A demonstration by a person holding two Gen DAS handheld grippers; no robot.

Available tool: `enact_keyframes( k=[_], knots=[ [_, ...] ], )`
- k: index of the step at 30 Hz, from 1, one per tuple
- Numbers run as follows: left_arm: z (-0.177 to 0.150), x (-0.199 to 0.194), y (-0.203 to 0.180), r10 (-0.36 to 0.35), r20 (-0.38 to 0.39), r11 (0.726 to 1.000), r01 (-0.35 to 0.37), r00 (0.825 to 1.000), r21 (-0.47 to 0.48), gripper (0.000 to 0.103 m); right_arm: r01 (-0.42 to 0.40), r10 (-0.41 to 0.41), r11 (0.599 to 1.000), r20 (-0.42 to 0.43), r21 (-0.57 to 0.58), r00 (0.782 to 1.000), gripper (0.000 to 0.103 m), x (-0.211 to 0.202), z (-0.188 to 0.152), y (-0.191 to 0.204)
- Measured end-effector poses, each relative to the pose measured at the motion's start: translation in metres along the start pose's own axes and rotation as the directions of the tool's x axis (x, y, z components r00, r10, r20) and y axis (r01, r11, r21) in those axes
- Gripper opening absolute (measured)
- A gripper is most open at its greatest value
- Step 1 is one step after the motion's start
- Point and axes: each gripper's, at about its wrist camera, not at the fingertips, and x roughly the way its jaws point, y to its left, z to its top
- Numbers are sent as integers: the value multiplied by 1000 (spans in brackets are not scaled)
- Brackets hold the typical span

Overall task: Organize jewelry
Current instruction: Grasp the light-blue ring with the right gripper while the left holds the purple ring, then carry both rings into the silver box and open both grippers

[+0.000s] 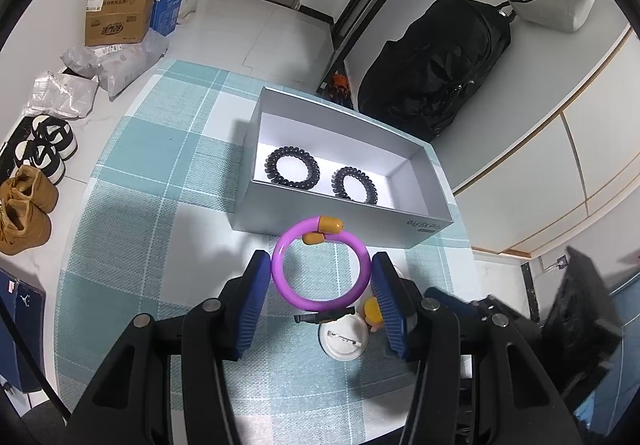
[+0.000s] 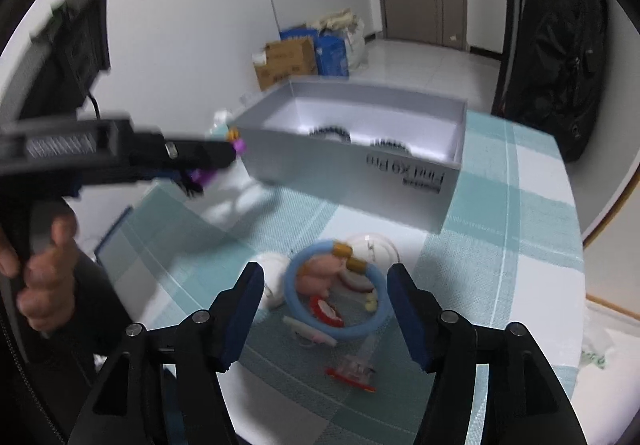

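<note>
My left gripper (image 1: 320, 277) is shut on a purple bracelet (image 1: 320, 297) with orange ends, held above the table just in front of the grey box (image 1: 344, 221). Two black spiral hair ties (image 1: 294, 168) lie inside the box. In the right wrist view the left gripper (image 2: 224, 161) shows at the left with the purple bracelet (image 2: 208, 176), by the box's corner (image 2: 400, 181). My right gripper (image 2: 326, 285) is open above a blue bracelet (image 2: 298, 301) with orange ends, which lies on a pile of small items on the table.
A white round badge (image 1: 344, 341) and an orange piece lie under the left gripper. White badges (image 2: 372, 245), a pink figure, a red-white item and a clear clip lie around the blue bracelet. A black backpack (image 1: 432, 65) stands beyond the checked tablecloth (image 1: 160, 173).
</note>
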Motion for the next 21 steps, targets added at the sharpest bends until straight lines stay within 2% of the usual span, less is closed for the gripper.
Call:
enact_keyframes(
  k=[3,8,10,13,16,21],
  knots=[
    [0,1,-3,3,0,1000,-3,1000,16,46,42,-43,999,-25,-28,999,65,9,-3,2],
    [2,2,-2,4,-3,1000,-4,1000,15,46,36,-35,999,-56,20,998,64,15,-3,-8],
    [3,2,0,0,-5,1000,0,1000,6,46,20,-18,999,-57,44,998,60,15,-3,-12],
    [4,2,1,-5,-3,1000,5,1000,-2,46,22,-19,999,-53,46,998,60,12,-3,-14],
    [5,0,-1,-11,5,1000,11,1000,0,46,5,-4,998,-15,55,1000,60,3,0,-15],
    [6,-6,-8,-32,32,999,31,999,22,46,-44,36,995,95,85,995,60,-21,11,-20]
  ],
)
